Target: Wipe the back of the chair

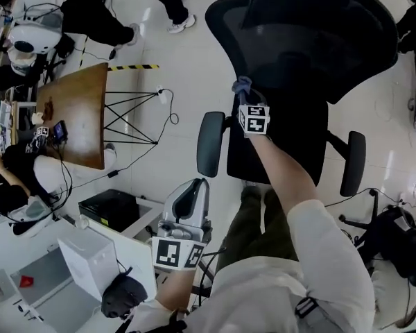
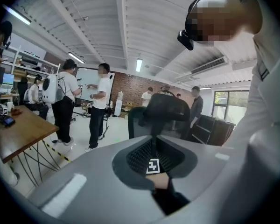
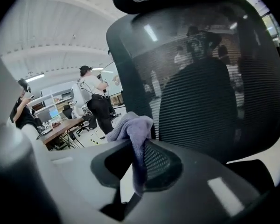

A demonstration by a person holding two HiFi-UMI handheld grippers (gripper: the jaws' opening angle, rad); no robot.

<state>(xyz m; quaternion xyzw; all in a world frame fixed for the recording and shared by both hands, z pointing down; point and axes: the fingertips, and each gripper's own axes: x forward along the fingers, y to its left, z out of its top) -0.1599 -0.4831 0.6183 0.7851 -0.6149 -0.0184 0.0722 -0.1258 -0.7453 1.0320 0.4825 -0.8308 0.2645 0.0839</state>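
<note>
Head view: black mesh chair

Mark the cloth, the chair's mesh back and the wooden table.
cloth (image 3: 130,125): right gripper view, on its bunched upper fold.
mesh back (image 3: 200,92): right gripper view, on the middle of the mesh panel.
wooden table (image 1: 75,113): head view, on a bare part of its top.

Your right gripper and left gripper were grey, each carrying a cube of black-and-white square markers, and the cloth was a pale lavender-grey. The chair was black, its back a fine dark mesh. The table was warm brown, and the floor tape was striped yellow and black.
</note>
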